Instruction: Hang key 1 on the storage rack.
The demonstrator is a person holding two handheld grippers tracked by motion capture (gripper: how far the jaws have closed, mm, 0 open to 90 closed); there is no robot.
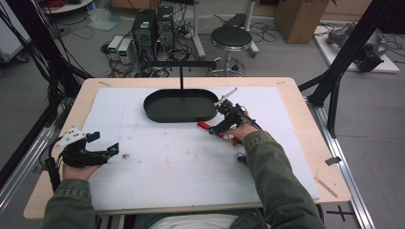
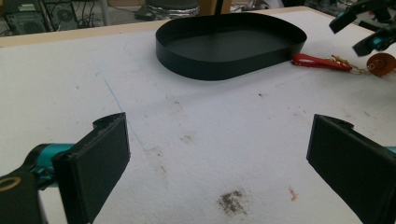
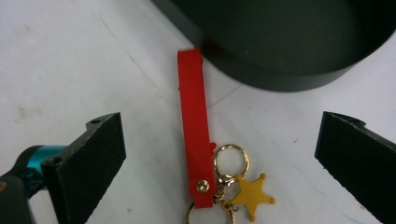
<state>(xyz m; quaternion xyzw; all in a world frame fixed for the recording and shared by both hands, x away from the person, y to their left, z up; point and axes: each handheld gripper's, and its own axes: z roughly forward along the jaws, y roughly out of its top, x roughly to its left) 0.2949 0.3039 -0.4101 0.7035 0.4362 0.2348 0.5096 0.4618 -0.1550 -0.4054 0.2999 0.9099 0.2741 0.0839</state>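
Observation:
A red strap keychain (image 3: 195,126) with gold rings and a gold star charm (image 3: 252,193) lies flat on the white mat, its far end touching the wall of a black oval tray (image 3: 280,77). My right gripper (image 3: 219,158) hovers open over it, one jaw on each side of the strap. From above, the right gripper (image 1: 220,120) stands just right of the tray (image 1: 176,119), over the keychain (image 1: 205,125). My left gripper (image 1: 103,142) rests open and holds nothing near the mat's left edge. In its own view, the left gripper (image 2: 219,154) faces the tray (image 2: 219,67) and the keychain (image 2: 322,62).
A white mat (image 1: 181,162) covers most of the wooden table (image 1: 305,124). A thin black T-shaped post (image 1: 181,76) rises from the tray. A small brown disc (image 2: 380,64) lies at the keychain's end. Dirt specks (image 2: 232,201) mark the mat near the left gripper.

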